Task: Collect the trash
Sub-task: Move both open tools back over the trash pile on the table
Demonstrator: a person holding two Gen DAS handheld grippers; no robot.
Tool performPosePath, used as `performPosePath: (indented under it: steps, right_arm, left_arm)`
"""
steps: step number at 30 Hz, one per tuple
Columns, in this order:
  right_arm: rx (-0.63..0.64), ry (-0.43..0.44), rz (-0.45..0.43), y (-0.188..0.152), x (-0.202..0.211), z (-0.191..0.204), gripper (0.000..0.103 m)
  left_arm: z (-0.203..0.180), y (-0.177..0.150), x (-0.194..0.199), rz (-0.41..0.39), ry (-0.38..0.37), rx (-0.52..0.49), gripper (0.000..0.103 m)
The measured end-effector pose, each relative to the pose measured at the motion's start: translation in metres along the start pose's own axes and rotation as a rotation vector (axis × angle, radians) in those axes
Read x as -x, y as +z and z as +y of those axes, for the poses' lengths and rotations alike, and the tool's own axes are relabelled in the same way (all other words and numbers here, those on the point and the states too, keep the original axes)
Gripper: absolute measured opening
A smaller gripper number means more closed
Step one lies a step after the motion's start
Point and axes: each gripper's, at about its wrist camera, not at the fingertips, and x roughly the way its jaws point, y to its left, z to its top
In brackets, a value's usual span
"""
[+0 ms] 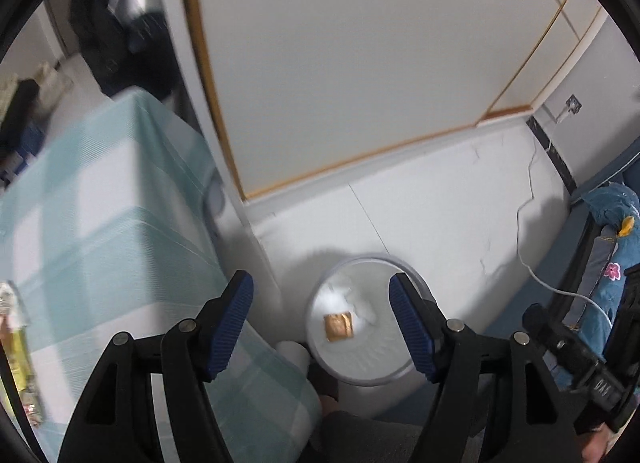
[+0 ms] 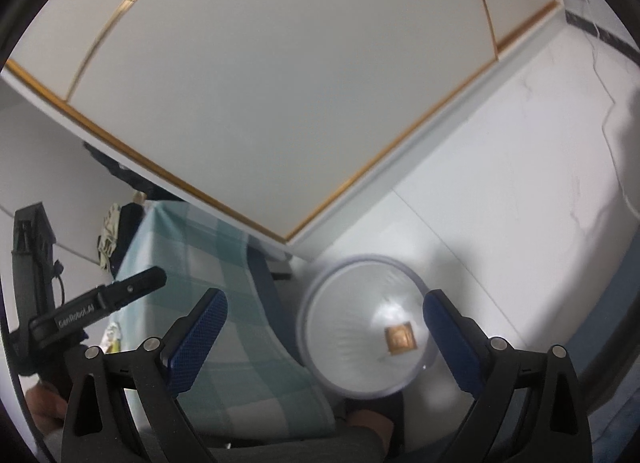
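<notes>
Left wrist view looks down past a table draped in a pale green checked cloth (image 1: 112, 223), on the left, to a round white-lined waste bin (image 1: 320, 359) on the floor just right of it. Inside lie crumpled white tissue (image 1: 340, 295) and a small square brown wrapper (image 1: 339, 326), flat, with no long axis to speak of. Both the left gripper (image 1: 320, 327) and the right gripper (image 2: 324, 343) hang above with jaws apart and empty. Some trash seems binned; yellow-green packaging (image 1: 18, 355) remains at the table's near left edge.
</notes>
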Motion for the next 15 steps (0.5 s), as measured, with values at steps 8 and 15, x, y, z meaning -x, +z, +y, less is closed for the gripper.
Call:
performPosePath:
  steps: [8,15]
  right_arm:
    - [0.171,0.019,-0.123,0.008,0.048,0.068,0.099]
    - [0.382,0.056,-0.205,0.0,0.079,0.155,0.099]
  left_arm:
    - [0.024,-0.003,0.065,-0.176,0.029,0.052,0.073]
    - [0.07,-0.018,0.112,-0.274,0.083,0.205,0.074]
